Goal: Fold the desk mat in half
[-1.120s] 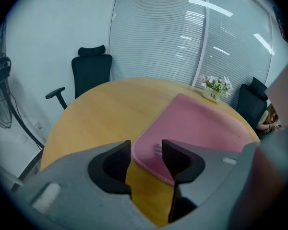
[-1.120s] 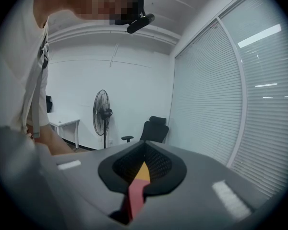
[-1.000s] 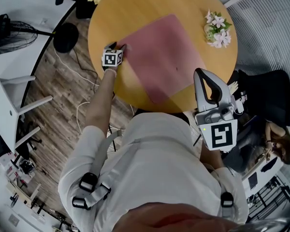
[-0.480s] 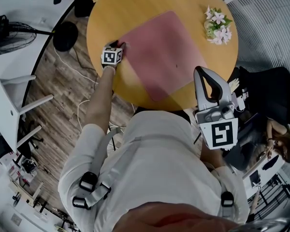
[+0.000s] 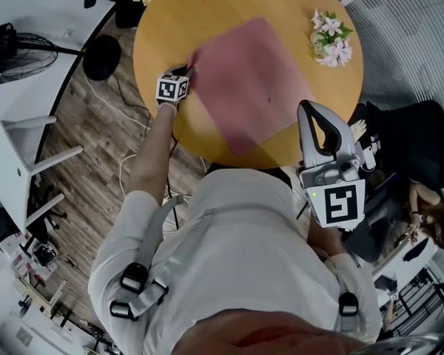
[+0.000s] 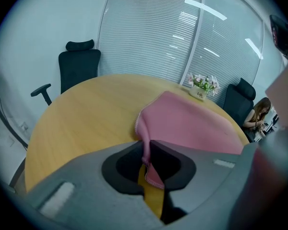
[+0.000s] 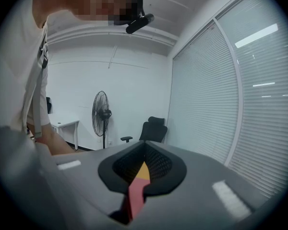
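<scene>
The left tongs (image 6: pixel 148 147) have just closed on a corner of the mat (image 5: pixel 248 80). The right tongs (image 7: pixel 143 152) hang shut and empty. Next, the corner probably needs lifting over.

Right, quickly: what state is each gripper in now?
Left gripper: jaws have just been closing, now shut on the pink desk mat corner.
Right gripper: shut, holding nothing.

The left gripper (image 6: pixel 147 146) has just closed its jaws, which now pinch the near corner of the desk mat (image 6: pixel 192 123). That corner has lifted slightly off the table (image 6: pixel 81 119).
</scene>
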Demonstrator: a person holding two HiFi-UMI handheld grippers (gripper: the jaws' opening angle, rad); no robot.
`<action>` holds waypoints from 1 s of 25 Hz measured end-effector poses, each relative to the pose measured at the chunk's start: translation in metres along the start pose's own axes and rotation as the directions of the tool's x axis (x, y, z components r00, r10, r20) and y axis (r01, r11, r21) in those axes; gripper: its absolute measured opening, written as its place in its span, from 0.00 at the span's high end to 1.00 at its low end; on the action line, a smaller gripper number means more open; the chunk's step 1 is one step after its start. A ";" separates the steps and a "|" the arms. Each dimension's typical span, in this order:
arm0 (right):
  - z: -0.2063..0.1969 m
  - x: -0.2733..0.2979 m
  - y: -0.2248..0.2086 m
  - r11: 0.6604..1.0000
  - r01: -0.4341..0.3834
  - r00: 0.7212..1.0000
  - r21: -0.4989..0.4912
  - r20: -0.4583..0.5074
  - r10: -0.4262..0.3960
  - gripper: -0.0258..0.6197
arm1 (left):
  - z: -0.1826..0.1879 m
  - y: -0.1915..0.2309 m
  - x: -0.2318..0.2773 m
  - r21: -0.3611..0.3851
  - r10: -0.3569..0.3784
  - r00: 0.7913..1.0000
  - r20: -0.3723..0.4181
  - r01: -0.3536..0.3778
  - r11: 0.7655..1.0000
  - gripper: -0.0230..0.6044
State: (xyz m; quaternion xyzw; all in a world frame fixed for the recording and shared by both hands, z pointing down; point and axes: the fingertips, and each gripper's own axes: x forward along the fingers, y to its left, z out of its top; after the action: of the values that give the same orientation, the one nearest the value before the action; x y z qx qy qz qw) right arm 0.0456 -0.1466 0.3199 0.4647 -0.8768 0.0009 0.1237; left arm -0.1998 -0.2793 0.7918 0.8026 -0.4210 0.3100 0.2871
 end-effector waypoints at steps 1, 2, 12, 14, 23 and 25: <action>0.001 -0.001 0.001 1.000 -0.001 1.000 -0.001 0.000 0.001 0.95 | 0.001 -0.003 -0.002 0.004 -0.007 1.000 0.007 0.007 1.000 0.89; 0.001 -0.002 0.001 1.000 -0.002 1.000 -0.002 0.001 0.002 0.95 | 0.003 -0.006 -0.004 0.011 -0.016 1.000 0.014 0.015 1.000 0.89; 0.009 -0.015 0.004 1.000 0.001 1.000 -0.012 0.020 -0.001 0.95 | 0.009 -0.034 -0.013 0.053 -0.072 0.997 0.038 0.070 0.996 0.89; 0.009 -0.018 0.006 1.000 0.004 1.000 -0.014 0.022 -0.004 0.95 | 0.010 -0.039 -0.015 0.061 -0.079 0.996 0.044 0.077 0.995 0.89; 0.014 -0.032 0.011 1.000 0.014 0.999 -0.019 0.034 -0.014 0.95 | 0.014 -0.061 -0.024 0.086 -0.106 0.992 0.064 0.101 0.991 0.89; 0.013 -0.034 0.012 1.000 0.015 0.999 -0.020 0.036 -0.014 0.95 | 0.014 -0.068 -0.025 0.088 -0.120 0.990 0.072 0.113 0.990 0.89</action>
State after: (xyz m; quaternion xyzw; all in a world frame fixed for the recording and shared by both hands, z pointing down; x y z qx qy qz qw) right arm 0.0513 -0.1130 0.3014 0.4696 -0.8755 -0.0169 0.1127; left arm -0.1494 -0.2444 0.7510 0.8485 -0.3708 0.2790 0.2545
